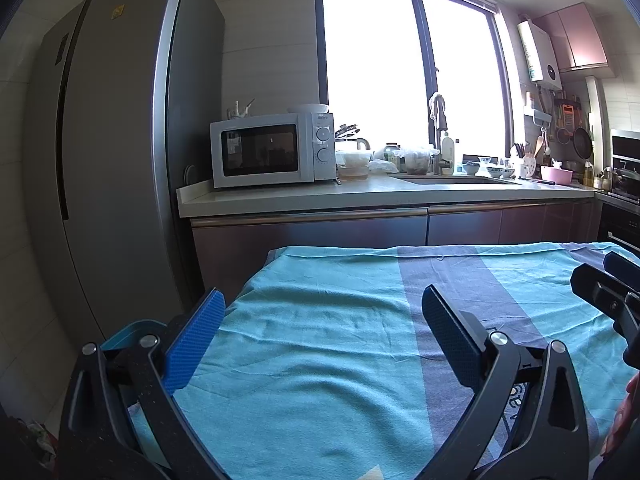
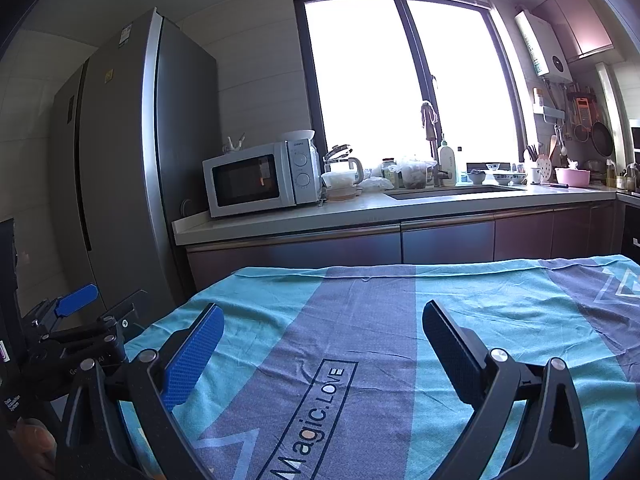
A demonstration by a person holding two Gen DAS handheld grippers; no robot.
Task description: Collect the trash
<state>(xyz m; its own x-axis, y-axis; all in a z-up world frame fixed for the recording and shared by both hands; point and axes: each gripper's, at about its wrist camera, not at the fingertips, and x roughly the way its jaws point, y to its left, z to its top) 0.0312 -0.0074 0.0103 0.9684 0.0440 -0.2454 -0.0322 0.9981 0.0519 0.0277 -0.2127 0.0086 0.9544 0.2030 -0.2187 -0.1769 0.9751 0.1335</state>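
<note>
Kitchen daylight floods a window (image 1: 408, 68) behind the counter (image 1: 360, 194); from left come fridge (image 1: 120, 160), microwave (image 1: 272, 152), sink (image 1: 452, 179). Nearer, a teal-grey cloth (image 1: 320, 340) covers the table. Both left gripper (image 1: 322, 334) and right gripper (image 2: 322, 340) gape, empty. No trash shows.

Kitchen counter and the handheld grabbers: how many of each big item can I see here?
Grippers: 2 (left gripper, right gripper), fingers spread, holding nothing
Microwave: 1
Fridge: 1
Pink bowl: 1
Total: 5
</note>
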